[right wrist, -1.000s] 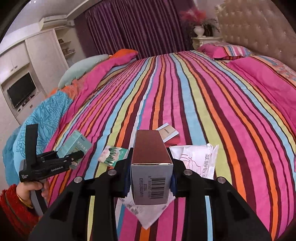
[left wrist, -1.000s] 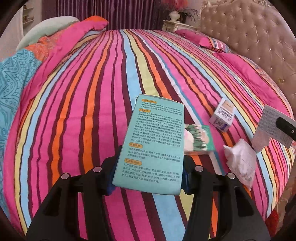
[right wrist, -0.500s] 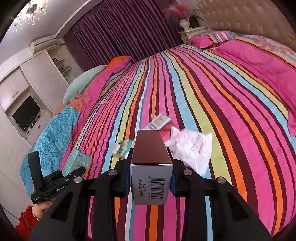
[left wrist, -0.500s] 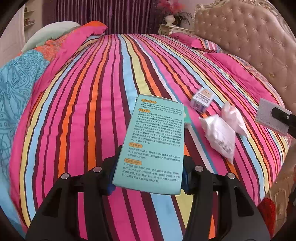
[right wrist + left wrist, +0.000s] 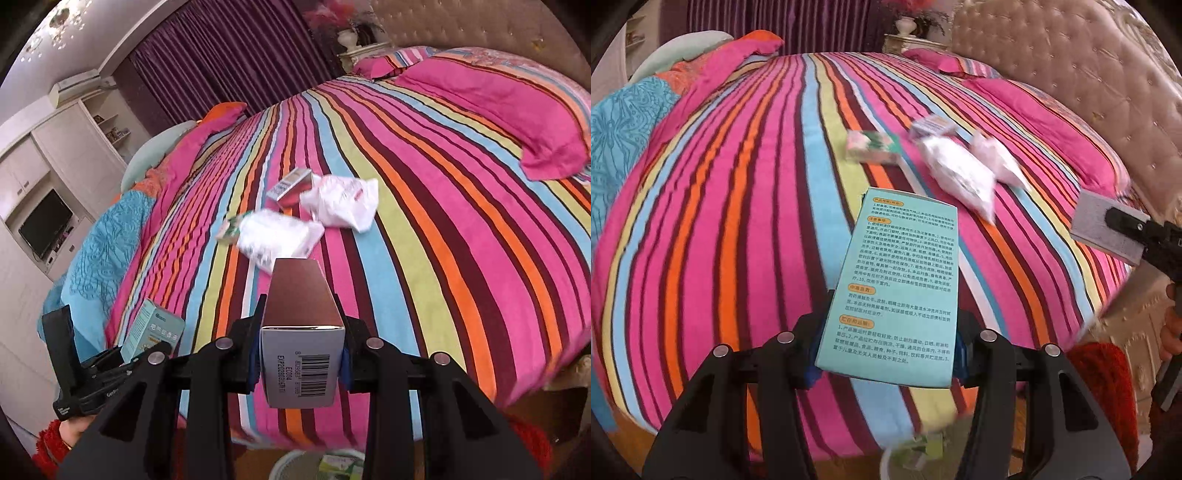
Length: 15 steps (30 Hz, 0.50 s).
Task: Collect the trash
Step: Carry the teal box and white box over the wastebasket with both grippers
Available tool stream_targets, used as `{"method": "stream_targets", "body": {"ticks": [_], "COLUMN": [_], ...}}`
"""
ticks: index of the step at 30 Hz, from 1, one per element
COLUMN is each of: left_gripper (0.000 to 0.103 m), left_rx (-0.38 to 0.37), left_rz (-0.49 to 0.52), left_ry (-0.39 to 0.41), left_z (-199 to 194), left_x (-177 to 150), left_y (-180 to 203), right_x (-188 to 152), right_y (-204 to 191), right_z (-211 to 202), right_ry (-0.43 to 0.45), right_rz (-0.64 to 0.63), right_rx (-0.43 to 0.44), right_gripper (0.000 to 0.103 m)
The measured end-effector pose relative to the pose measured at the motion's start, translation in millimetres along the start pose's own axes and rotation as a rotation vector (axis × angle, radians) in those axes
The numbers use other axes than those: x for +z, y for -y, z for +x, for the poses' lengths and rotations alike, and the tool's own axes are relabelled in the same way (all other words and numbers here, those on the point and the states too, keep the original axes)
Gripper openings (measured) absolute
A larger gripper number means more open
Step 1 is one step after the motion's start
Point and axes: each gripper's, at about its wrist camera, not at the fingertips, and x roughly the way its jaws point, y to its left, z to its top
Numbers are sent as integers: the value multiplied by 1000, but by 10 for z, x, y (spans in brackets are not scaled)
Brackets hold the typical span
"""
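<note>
The striped bed (image 5: 424,221) ends above a bin (image 5: 321,463). Your left gripper (image 5: 886,354) pinches the teal box (image 5: 897,280), your right gripper (image 5: 301,363) the brown box (image 5: 301,332). Centre each over the bin before letting go.

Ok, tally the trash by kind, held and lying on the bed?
Held boxes: 2, teal box, barcode box
Boxes on bed: 2, green patterned box, small white box
White bags on bed: 2, larger bag, smaller bag
Total: 6
</note>
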Motion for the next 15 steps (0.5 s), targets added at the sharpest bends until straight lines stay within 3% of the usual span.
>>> {"method": "stream_targets", "body": {"ticks": [10, 15], "left_gripper": [51, 51], "left_rx": [-25, -45], "left_rz": [60, -1], "left_ry": [-24, -75], "left_z": [-285, -296], "left_x": [-815, -1163], "left_y": [450, 497], "right_x": [-744, -948], "right_y": [-201, -247], "right_z": [-159, -215], "right_ry": [-90, -108], "right_rz": [-50, -64], "right_rx": [-3, -32], "right_gripper": [30, 30]}}
